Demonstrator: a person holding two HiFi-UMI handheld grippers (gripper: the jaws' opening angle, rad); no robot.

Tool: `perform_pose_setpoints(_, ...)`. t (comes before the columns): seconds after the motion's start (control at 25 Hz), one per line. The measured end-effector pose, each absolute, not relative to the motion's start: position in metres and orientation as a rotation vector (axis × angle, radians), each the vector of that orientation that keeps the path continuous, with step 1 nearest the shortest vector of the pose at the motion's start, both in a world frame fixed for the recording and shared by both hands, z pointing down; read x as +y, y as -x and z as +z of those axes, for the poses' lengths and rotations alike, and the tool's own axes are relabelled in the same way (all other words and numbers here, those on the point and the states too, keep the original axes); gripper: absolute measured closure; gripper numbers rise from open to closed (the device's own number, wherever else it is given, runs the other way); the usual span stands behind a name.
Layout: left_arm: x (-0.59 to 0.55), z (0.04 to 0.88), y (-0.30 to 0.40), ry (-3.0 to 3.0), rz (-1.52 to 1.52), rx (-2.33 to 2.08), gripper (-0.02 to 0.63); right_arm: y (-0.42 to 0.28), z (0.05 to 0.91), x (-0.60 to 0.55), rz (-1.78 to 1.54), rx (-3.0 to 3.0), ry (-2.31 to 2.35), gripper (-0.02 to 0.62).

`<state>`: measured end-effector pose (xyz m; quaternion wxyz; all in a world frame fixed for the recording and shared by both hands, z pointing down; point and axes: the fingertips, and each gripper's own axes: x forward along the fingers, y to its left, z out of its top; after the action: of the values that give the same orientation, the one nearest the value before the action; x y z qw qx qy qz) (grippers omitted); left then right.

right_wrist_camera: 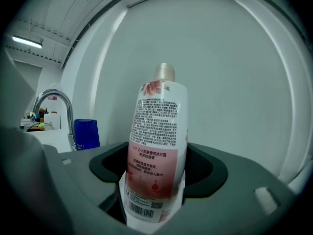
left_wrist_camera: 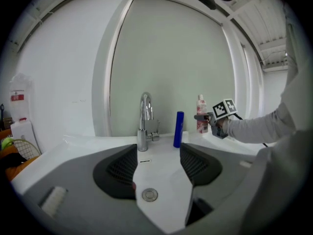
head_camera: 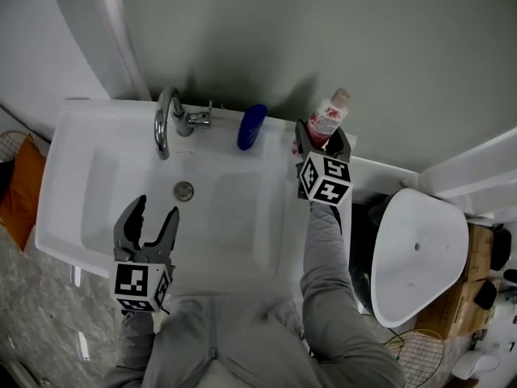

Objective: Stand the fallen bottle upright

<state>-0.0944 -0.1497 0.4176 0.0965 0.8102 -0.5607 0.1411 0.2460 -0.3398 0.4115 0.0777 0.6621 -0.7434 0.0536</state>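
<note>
At the far left of the head view an orange cloth (head_camera: 16,191) lies on the floor beside a wide white ceramic washbasin (head_camera: 77,217). Over the basin's near rim hangs the left gripper (head_camera: 155,208), a dark two-jaw tool with a marker cube behind it. Its jaws are spread wide with nothing between them (its own view shows only bare basin and the round metal drain (left_wrist_camera: 149,194) in the gap). Behind it, at the back edge of the basin, stands a curved chrome tap (head_camera: 166,120).

Just right of the tap, on the back ledge, a slim dark-blue cylindrical bottle (head_camera: 252,126) stands upright, apart from everything else.

Further right, at the basin's back right corner near the grey wall, is the fallen bottle of the task: a white plastic bottle with a pink flowered label and a pale cap (head_camera: 329,114). It is up on end now, cap topmost and leaning only slightly. The right gripper (head_camera: 323,136) pinches it around its lower body, one jaw pressed to each side, as the right gripper view shows plainly (right_wrist_camera: 156,155). That view shows the printed back label and a barcode near the base. Whether the base rests on the ledge cannot be told. A grey sleeve (head_camera: 323,257) runs back from this gripper.

To the right of the basin sits a white oval fixture (head_camera: 416,249), with a brown cardboard box (head_camera: 452,297) beyond it.
</note>
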Motion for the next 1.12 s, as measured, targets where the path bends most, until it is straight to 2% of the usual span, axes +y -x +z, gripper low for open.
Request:
perform_pose_setpoints(0.68, -0.165, 0.427, 0.067, -2.398, 0.644, -1.572, 0.295, -0.236, 0.473, -0.361, 0.092, -2.221, -1.938, 0.257)
perform_pose_setpoints(1.12, -0.169, 0.430, 0.062, -2.444, 0.639, -1.564, 0.295, -0.229, 0.481, -0.352, 0.005, -2.229, -1.904, 0.255)
